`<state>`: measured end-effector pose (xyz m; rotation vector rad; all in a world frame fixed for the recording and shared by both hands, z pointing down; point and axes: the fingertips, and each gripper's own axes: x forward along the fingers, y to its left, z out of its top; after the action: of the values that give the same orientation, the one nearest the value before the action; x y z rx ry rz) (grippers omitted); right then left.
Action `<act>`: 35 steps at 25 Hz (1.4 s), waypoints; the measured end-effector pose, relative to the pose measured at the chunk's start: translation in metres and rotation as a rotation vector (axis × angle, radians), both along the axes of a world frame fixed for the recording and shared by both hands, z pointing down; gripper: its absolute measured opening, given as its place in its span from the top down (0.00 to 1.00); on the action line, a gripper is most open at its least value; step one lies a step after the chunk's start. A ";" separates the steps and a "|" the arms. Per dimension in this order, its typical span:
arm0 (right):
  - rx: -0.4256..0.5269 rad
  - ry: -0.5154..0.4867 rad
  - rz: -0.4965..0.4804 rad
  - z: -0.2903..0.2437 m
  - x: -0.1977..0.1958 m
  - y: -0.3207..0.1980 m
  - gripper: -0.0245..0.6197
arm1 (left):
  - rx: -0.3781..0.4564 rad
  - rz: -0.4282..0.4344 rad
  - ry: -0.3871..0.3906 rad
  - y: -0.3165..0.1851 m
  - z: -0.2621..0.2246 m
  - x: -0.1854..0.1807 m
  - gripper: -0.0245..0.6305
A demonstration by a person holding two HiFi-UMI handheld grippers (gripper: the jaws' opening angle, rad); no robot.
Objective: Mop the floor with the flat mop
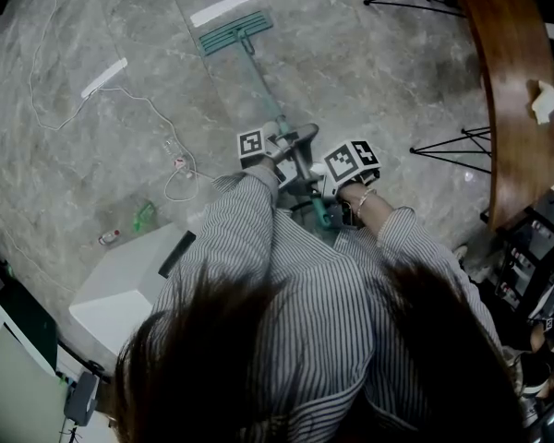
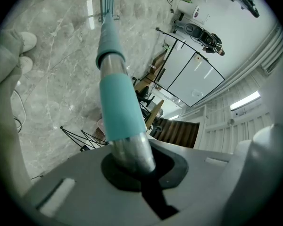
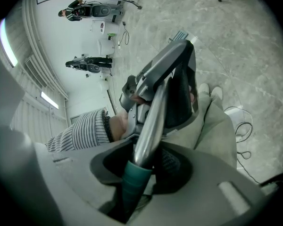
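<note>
Both claws are clamped on the mop pole: left claw on bare metal, right claw higher up. Mop head is flat on the floor, well ahead of me. Risk: the loose cable left of the head could snag on a wide stroke. The smooth pole may twist in my grip.

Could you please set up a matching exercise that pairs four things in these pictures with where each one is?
Things:
1. mop head
2. green bottle
3. crumpled paper
4. left gripper

Places:
A. on the wooden counter
B. shut on the mop handle
C. flat on the floor, at the handle's far end
D. lying on the floor at the person's left

Pairs: 1-C, 2-D, 3-A, 4-B
</note>
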<state>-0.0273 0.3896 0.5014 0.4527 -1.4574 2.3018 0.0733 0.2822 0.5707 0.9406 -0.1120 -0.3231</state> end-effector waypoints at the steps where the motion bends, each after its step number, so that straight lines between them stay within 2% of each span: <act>1: 0.002 0.002 -0.005 0.000 0.002 -0.001 0.78 | 0.000 -0.004 0.001 -0.001 -0.001 0.001 0.96; 9: 0.016 -0.005 0.006 -0.004 0.010 -0.019 0.78 | -0.017 -0.027 0.005 -0.020 -0.001 0.007 0.96; 21: 0.025 0.013 -0.026 0.002 0.017 -0.086 0.77 | 0.000 -0.044 0.011 -0.088 0.002 0.012 0.96; 28: 0.021 0.022 -0.037 -0.001 0.005 -0.159 0.77 | -0.008 -0.054 0.017 -0.162 0.001 0.000 0.96; 35: 0.015 0.016 -0.021 -0.003 -0.025 -0.253 0.77 | -0.014 -0.030 0.017 -0.253 -0.001 -0.027 0.95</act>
<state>-0.0519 0.1368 0.4988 0.4574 -1.4660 2.2671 0.0460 0.0293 0.5700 0.9224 -0.1125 -0.3574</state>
